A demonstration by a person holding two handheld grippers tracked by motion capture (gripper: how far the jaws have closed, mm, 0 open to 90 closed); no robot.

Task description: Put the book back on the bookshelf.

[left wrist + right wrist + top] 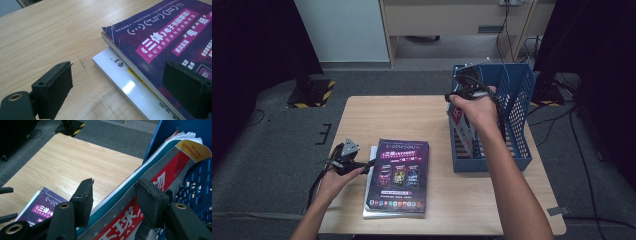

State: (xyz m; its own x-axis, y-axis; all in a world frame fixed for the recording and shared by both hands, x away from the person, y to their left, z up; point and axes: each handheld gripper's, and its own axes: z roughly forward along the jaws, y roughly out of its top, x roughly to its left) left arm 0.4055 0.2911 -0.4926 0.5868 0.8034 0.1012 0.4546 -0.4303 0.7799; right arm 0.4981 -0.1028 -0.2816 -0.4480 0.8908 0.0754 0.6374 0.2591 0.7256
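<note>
Right gripper [112,202] is up at the blue rack [517,95] on the right side of the tabletop [412,115]. Its jaws straddle the top edge of a red-and-grey magazine [160,185] that leans tilted inside the rack. In the right gripper view the jaws stand partly open: the right pad lies against the magazine's cover, while the left pad sits clear of the white page edges, with a gap showing. So no squeeze on it; the magazine rests against the rack's wall. In the high view the right hand [474,107] covers most of that gripper, and the magazine's red-and-white cover shows below the hand, within the rack's near compartment.

Left gripper [364,164] is low at the front left of the tabletop, held level in the left hand [334,177], pointing at the left edge of a stack of books. The purple book [399,175] lies flat on top, with a white book [125,82] under it, sticking out a bit on the left side. In the left gripper view the jaws are wide apart. One pad hovers over bare wood, the other sits in front of the purple cover near the corner of the stack; cannot tell if it touches. Nothing is held between them.

The stack and the rack are well apart, with bare wood between them.
</note>
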